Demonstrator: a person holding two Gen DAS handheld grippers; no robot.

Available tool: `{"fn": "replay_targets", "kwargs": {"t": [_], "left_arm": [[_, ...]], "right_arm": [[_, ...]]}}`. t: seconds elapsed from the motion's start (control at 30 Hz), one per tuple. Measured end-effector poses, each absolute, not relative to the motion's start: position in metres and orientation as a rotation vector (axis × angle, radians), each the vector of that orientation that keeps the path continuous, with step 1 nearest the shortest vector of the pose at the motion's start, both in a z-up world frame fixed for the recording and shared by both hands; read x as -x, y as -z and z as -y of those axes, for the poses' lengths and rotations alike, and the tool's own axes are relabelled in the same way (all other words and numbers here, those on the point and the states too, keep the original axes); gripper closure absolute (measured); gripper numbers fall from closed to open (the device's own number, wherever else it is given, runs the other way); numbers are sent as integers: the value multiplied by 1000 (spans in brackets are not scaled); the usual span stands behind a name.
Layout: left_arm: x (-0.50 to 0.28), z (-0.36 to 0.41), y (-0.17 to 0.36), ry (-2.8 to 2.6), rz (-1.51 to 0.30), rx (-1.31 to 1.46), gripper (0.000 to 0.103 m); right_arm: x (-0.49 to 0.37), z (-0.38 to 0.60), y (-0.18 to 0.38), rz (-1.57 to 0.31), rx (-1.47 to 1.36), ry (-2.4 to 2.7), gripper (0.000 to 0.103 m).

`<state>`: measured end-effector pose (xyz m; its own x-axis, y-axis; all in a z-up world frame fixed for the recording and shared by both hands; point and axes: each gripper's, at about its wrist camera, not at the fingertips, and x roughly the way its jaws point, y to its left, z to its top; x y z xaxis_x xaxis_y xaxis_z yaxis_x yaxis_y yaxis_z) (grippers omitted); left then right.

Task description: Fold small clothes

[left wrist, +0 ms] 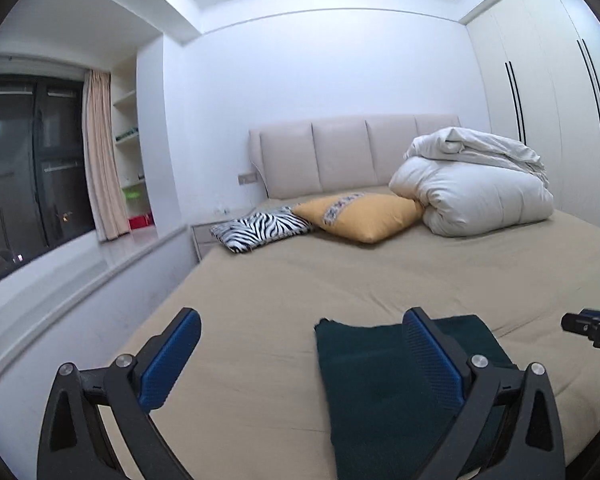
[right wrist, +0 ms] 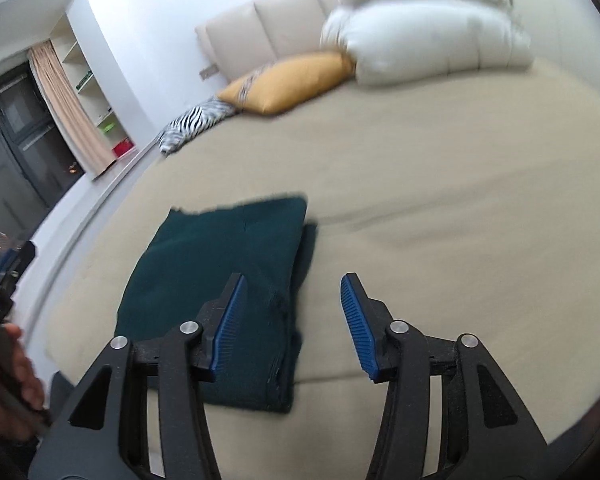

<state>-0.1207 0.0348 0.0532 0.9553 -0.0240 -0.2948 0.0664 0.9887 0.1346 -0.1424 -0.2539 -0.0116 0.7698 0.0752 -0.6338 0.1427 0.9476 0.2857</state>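
Note:
A dark green garment (right wrist: pixel 220 280) lies folded into a flat rectangle on the beige bed sheet (right wrist: pixel 440 208), near the bed's front edge. My right gripper (right wrist: pixel 292 284) hovers over its right edge, open, with nothing between the blue pads (right wrist: pixel 356 320). In the left wrist view the same garment (left wrist: pixel 372 380) lies low and right of centre. My left gripper (left wrist: pixel 300 320) stands wide open above the bed, its right finger in front of the cloth, nothing held. The right gripper's tip (left wrist: pixel 592 326) shows at the right edge.
A zebra-print cushion (left wrist: pixel 260 228), a yellow cushion (left wrist: pixel 360 216) and a bundled white duvet (left wrist: pixel 472 188) lie by the padded headboard (left wrist: pixel 340 156). A window ledge (left wrist: pixel 80 264) runs along the left. A wardrobe (left wrist: pixel 560 100) stands on the right. A hand (right wrist: pixel 8 380) holds the left gripper.

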Motion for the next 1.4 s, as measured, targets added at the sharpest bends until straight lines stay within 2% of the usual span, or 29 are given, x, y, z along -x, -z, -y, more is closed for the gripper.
{"fn": "replay_targets", "kwargs": {"t": [0.03, 0.1, 0.13, 0.17, 0.2, 0.27, 0.43, 0.7, 1.03, 1.4], "left_arm": [[126, -34, -61, 1, -293, -172, 0], [125, -35, -72, -21, -318, -194, 0], [126, -36, -76, -10, -319, -185, 0], [126, -39, -81, -11, -316, -165, 0], [126, -40, -84, -11, -317, -152, 0], [123, -42, -87, -4, -356, -130, 0], [104, -42, -72, 73, -514, -64, 0], [89, -39, -33, 119, -714, -11, 0], [85, -43, -6, 101, -806, 2, 0], [80, -44, 11, 99, -848, -15, 0]], "right_arm": [[145, 251, 1, -659, -291, 68, 40], [157, 244, -24, -553, -207, 134, 18], [164, 238, -36, -485, -169, 167, 14], [170, 235, -43, -441, -149, 193, 3], [176, 229, -54, -374, -119, 236, 0], [185, 219, -71, -297, -80, 273, 0], [187, 207, -104, -304, -50, 200, 0], [178, 199, -122, -494, -108, 179, 0], [161, 180, -86, -646, -109, 157, 0], [136, 164, -7, -828, -105, 128, 0]]}}
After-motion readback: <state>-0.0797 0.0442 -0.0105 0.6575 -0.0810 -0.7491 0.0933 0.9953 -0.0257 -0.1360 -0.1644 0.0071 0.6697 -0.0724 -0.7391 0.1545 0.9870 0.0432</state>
